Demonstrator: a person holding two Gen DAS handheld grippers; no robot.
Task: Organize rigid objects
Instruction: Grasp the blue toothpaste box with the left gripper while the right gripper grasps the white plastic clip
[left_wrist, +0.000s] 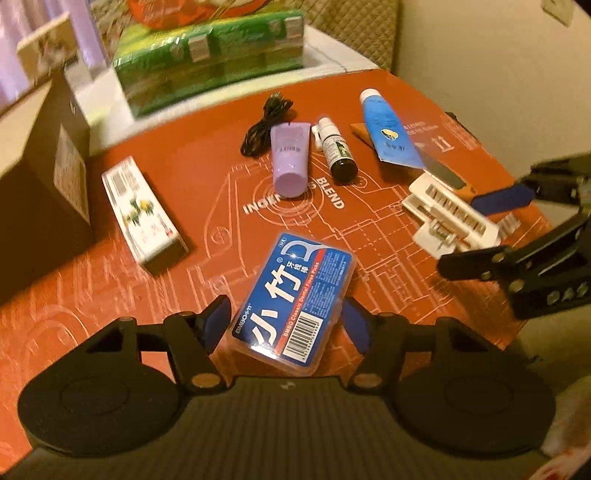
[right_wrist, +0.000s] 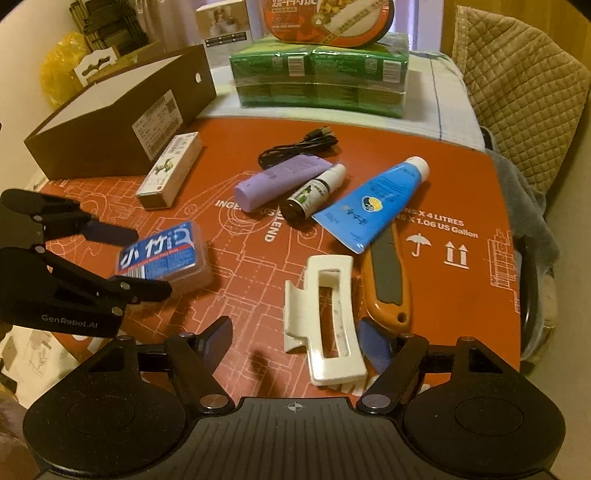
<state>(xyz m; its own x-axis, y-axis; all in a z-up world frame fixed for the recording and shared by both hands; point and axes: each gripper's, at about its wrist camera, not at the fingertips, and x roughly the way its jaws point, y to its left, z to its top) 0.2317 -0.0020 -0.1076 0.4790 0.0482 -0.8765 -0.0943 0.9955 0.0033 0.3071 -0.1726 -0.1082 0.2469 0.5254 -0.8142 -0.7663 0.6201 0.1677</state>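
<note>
The blue floss pick case reads "BMBO Classic Dental Floss Picks". The red printed sheet shows "BLEND", "X 4 LITRES" and "X 1.06 US Gallon". The left gripper bears "GenRobot.AI".

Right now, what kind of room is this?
Probably a room in someone's home, maybe a bedroom or living room. A quilted chair cushion, stacked green tissue packs and toiletries like the blue tube suggest it.
</note>
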